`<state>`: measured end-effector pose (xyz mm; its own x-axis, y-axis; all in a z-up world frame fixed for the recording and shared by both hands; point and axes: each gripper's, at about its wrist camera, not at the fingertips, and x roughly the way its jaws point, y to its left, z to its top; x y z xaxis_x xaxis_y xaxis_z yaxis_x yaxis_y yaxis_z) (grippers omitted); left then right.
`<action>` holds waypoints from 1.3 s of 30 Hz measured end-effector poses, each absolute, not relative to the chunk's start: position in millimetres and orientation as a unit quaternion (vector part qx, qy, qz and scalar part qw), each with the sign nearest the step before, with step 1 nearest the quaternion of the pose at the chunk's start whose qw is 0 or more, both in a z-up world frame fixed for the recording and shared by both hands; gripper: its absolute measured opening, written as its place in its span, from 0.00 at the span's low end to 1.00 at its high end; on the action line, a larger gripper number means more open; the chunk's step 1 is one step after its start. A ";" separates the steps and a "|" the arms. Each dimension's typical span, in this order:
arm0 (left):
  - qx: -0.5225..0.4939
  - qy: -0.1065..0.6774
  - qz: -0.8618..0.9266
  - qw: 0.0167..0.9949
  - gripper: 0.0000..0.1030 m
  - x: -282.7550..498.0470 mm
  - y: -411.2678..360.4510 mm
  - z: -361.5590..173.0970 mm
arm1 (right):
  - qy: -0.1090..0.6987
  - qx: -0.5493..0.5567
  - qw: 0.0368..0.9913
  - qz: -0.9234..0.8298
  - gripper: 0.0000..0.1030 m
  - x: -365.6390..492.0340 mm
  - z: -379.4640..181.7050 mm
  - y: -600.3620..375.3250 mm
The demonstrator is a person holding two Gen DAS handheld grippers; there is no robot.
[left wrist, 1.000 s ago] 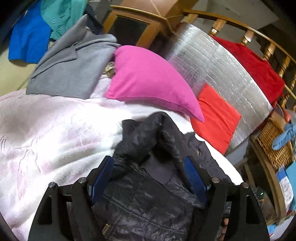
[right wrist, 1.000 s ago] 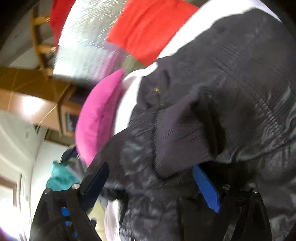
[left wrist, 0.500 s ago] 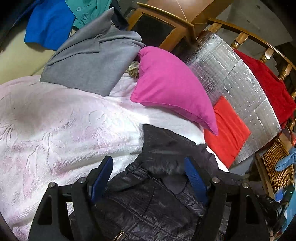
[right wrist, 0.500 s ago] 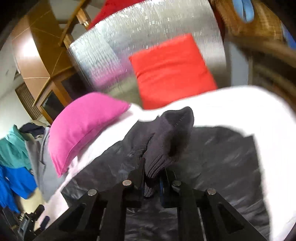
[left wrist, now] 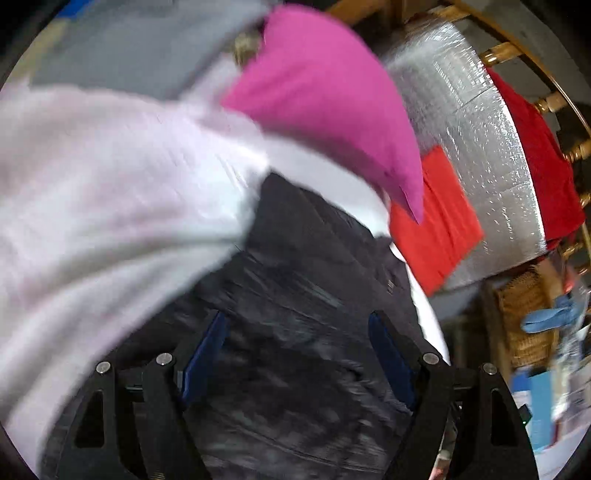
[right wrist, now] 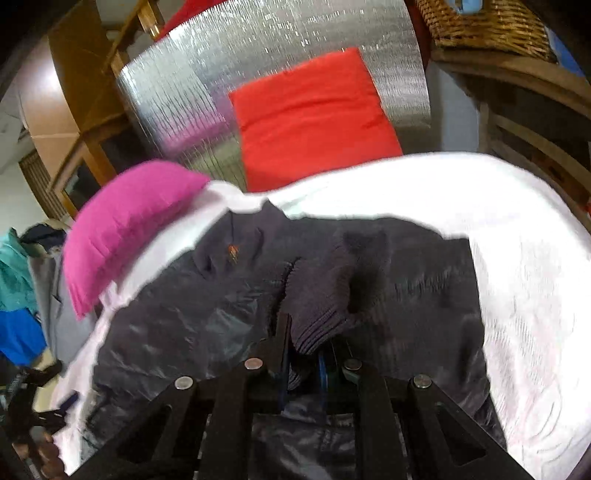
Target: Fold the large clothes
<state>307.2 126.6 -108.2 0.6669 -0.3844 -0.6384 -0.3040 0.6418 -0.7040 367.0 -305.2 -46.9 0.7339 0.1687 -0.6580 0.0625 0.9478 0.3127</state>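
A black quilted jacket (left wrist: 295,295) lies spread on the white bedspread (left wrist: 92,184). It also shows in the right wrist view (right wrist: 184,332). My left gripper (left wrist: 297,343) is open just above the jacket, its blue pads (left wrist: 203,350) wide apart with nothing between them. My right gripper (right wrist: 306,350) is shut on the jacket's ribbed knit cuff (right wrist: 321,306), which sticks out forward from the jaws over the jacket body.
A pink pillow (left wrist: 332,103) and a red cushion (left wrist: 436,221) lean against a silver foil-covered headboard (left wrist: 480,129). A grey garment (left wrist: 129,48) lies at the far side. A wicker basket (right wrist: 487,26) stands to the right of the bed on wooden furniture.
My left gripper moved fast toward the pillow, low over the jacket; the view is blurred. My right gripper, shut on the cuff for the last half second, has lowered the sleeve onto the jacket.
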 end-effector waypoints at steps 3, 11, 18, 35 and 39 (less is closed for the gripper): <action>-0.447 0.426 -0.026 0.786 0.77 322.8 121.5 -119.4 | 0.349 0.156 0.923 0.038 0.12 366.1 -32.0 -304.5; -0.460 0.441 -0.006 0.771 0.09 343.6 122.6 -136.2 | 0.328 0.136 0.933 0.055 0.12 359.0 -6.5 -302.0; -0.381 0.483 -0.007 0.789 0.14 345.4 107.6 -163.9 | 0.440 0.118 0.890 0.005 0.12 363.9 -109.6 -308.6; -0.284 0.461 -0.037 0.840 0.61 350.3 150.8 -105.0 | 0.353 0.195 0.915 0.021 0.68 324.3 -50.3 -339.7; -0.268 0.493 -0.040 0.827 0.48 390.7 134.8 -129.8 | 0.351 0.137 0.922 0.091 0.68 351.3 -39.8 -292.7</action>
